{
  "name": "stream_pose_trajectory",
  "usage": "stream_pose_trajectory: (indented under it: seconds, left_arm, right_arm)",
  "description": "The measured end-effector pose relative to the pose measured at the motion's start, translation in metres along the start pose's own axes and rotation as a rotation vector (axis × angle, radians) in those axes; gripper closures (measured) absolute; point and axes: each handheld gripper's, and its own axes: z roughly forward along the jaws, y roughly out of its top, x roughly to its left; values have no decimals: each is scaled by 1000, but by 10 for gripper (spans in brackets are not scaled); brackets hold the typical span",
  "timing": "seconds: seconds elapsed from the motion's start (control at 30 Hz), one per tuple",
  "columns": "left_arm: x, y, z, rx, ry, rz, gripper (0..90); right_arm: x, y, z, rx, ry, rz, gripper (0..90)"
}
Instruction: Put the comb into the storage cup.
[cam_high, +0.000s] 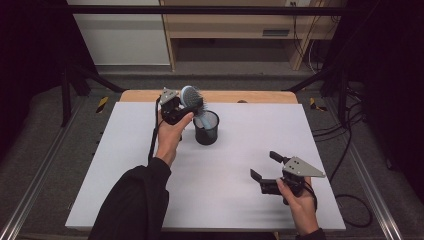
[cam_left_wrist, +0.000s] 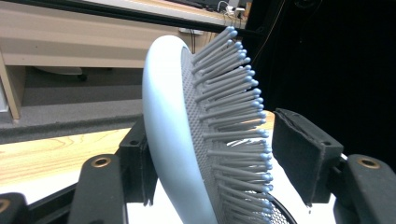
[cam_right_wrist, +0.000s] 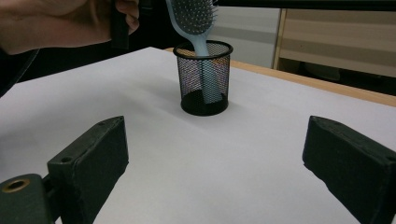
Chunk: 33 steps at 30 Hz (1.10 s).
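Table (cam_high: 150, 150): rectangular, covered by a smooth matte white sheet; a bare wooden strip shows along the far edge. Wide open surface on the left, centre and near side; the near edge is partly hidden by the person's dark sleeve (cam_high: 132, 205).

Mesh cup (cam_high: 206, 128): black wire mesh, cylindrical, open-topped, upright on the sheet near the far edge, a little left of centre. Well clear of all table edges.

Hairbrush (cam_high: 192, 98): pale blue smooth plastic, oval paddle head, grey cushion set with straight ball-tipped bristles. Handle end stands inside the mesh cup, leaning against its rim; head tilts up and out to the left. In the left gripper view the lower head is cut off by the frame.

Left gripper (cam_high: 186, 104): black, grey triangular plate on top, held in the left hand (cam_high: 170, 135) above the cup's left side. Jaws sit either side of the brush head; a gap shows between the bristle tips and one jaw, and contact on the back side is hard to make out.

Right gripper (cam_high: 265, 165): black, grey plate, held in the right hand (cam_high: 300, 205) low over the near right of the sheet. Jaws spread wide, nothing between them, pointing toward the cup from well apart.
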Motion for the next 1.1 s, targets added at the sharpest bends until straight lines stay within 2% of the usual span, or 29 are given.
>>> stream_pose_trajectory:
  seconds: [0.23, 0.67, 1.1]
  left_arm:
    - [4, -1, 0, 6, 6, -9, 296]
    - [11, -5, -3, 11, 22, -32, 262]
    - [13, -10, -2, 23, 8, -43, 263]
  right_arm:
    - [0, 0, 0, 0, 0, 1, 71]
    - [0, 0, 0, 1, 1, 1, 71]
    - [0, 0, 0, 2, 1, 1, 71]
